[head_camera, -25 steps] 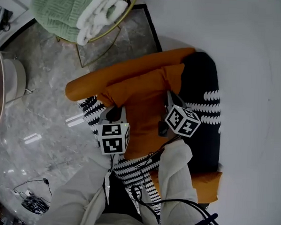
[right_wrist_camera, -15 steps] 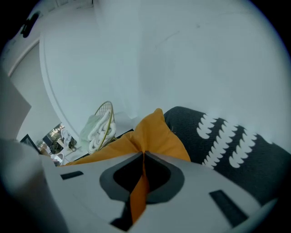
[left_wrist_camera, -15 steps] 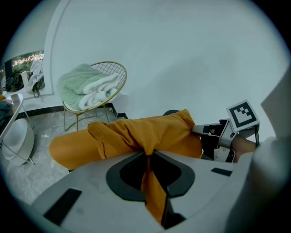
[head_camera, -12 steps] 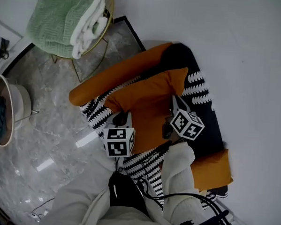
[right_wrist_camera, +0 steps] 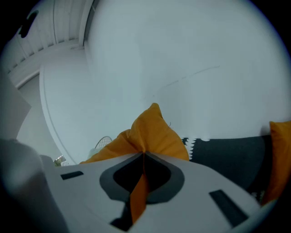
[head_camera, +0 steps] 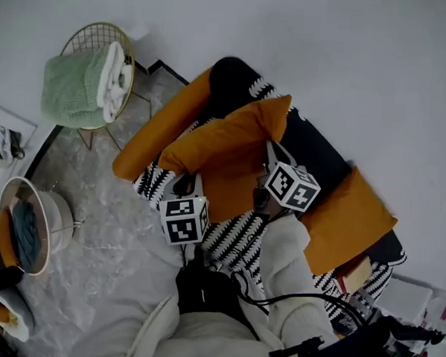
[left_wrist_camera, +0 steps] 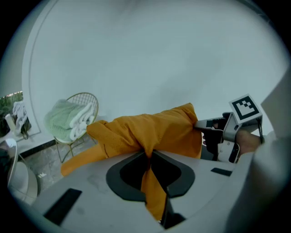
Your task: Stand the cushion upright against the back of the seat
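An orange cushion [head_camera: 224, 148] hangs lifted above the sofa seat [head_camera: 231, 238], its top corner near the black backrest [head_camera: 314, 153]. My left gripper [head_camera: 184, 185] is shut on the cushion's lower left edge, and a fold of orange fabric is pinched between its jaws [left_wrist_camera: 149, 157]. My right gripper [head_camera: 269, 155] is shut on the right edge in the same way [right_wrist_camera: 142, 157]. In the left gripper view the cushion [left_wrist_camera: 150, 129] stretches across to the right gripper [left_wrist_camera: 223, 136]. In the right gripper view the cushion [right_wrist_camera: 152, 132] rises in front of the white wall.
The sofa has an orange armrest [head_camera: 154, 137] on the left and a second orange cushion [head_camera: 348, 218] on the right. A gold wire chair with a green blanket and white towels [head_camera: 86, 81] stands on the marble floor. A round basket [head_camera: 26, 227] is at the far left.
Both grippers have risen with the cushion, lifting it off the seat and toward the backrest. The head view has swung and now shows more of the wall and sofa.
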